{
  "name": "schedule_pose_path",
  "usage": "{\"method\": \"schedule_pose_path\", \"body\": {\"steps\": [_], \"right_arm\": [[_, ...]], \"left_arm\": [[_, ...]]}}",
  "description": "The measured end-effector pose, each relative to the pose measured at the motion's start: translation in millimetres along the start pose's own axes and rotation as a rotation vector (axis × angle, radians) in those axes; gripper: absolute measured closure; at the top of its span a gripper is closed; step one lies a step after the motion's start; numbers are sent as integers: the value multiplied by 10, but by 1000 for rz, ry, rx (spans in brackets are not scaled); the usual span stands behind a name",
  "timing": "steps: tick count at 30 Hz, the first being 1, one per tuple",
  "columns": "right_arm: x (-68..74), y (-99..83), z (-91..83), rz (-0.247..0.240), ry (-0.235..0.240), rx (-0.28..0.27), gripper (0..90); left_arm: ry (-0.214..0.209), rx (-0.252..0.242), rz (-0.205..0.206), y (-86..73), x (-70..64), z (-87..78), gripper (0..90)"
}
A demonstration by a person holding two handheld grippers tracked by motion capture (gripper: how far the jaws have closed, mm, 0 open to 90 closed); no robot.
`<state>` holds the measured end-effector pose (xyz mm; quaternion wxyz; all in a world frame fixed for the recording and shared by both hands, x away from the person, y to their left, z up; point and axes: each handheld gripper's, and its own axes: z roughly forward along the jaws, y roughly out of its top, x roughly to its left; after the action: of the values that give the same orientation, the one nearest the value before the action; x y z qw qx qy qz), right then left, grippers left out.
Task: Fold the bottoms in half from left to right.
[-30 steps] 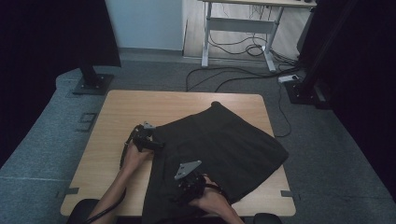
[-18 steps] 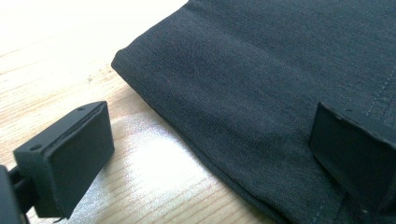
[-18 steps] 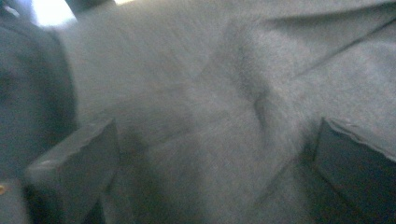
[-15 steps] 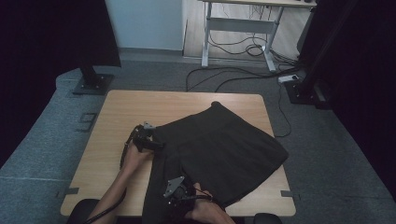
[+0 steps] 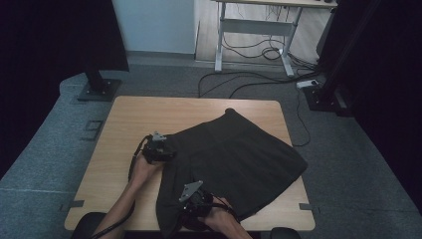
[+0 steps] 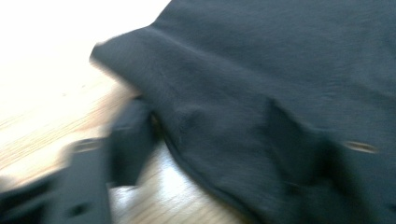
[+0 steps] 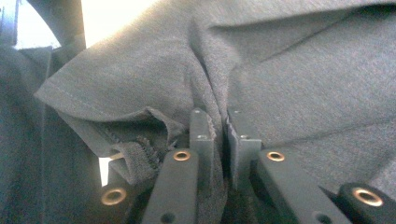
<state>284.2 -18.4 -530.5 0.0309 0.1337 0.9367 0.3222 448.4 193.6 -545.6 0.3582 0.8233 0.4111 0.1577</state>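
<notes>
**A:** so the right gripper (image 5: 195, 198) came back up from the near edge since a moment ago; jaws pinched tight on the skirt (image 5: 234, 154) hem at 6 o'clock; fold's probably starting.

**B:** yeah; left gripper (image 5: 158, 149) sits at the skirt's 9 o'clock edge on the table (image 5: 129, 119); its view's too blurry, can't tell if it's clamped.

Black tools: left tool (image 5: 158, 149), right tool (image 5: 196, 199). Carried grey three-cornered plates, trailed black cables. Showed brass-ringed screws on jaws. Forearms unsleeved.
</notes>
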Motion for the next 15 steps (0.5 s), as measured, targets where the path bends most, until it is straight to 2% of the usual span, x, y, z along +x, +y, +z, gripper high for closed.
{"method": "schedule_pose_path", "body": {"steps": [1, 2, 3, 5, 9, 15], "right_arm": [[-6, 10, 8, -1, -5, -1, 831], [-5, 18, 13, 4, -5, -1, 832], [-17, 33, 27, 3, -3, -4, 834], [-31, 52, 50, 14, 10, -11, 834], [-24, 141, 128, 12, 30, -19, 834], [87, 385, 328, -19, 53, -31, 832]], "left_arm": [[0, -3, 3, 2, -16, 2, 512], [-5, -6, 3, 4, -30, 3, 550], [-5, -6, 3, 4, -30, 3, 628], [-30, -8, 5, 3, -18, -1, 692], [-57, 11, -9, 5, 48, -30, 755], [-58, 53, -31, -42, 212, -151, 773]]}}
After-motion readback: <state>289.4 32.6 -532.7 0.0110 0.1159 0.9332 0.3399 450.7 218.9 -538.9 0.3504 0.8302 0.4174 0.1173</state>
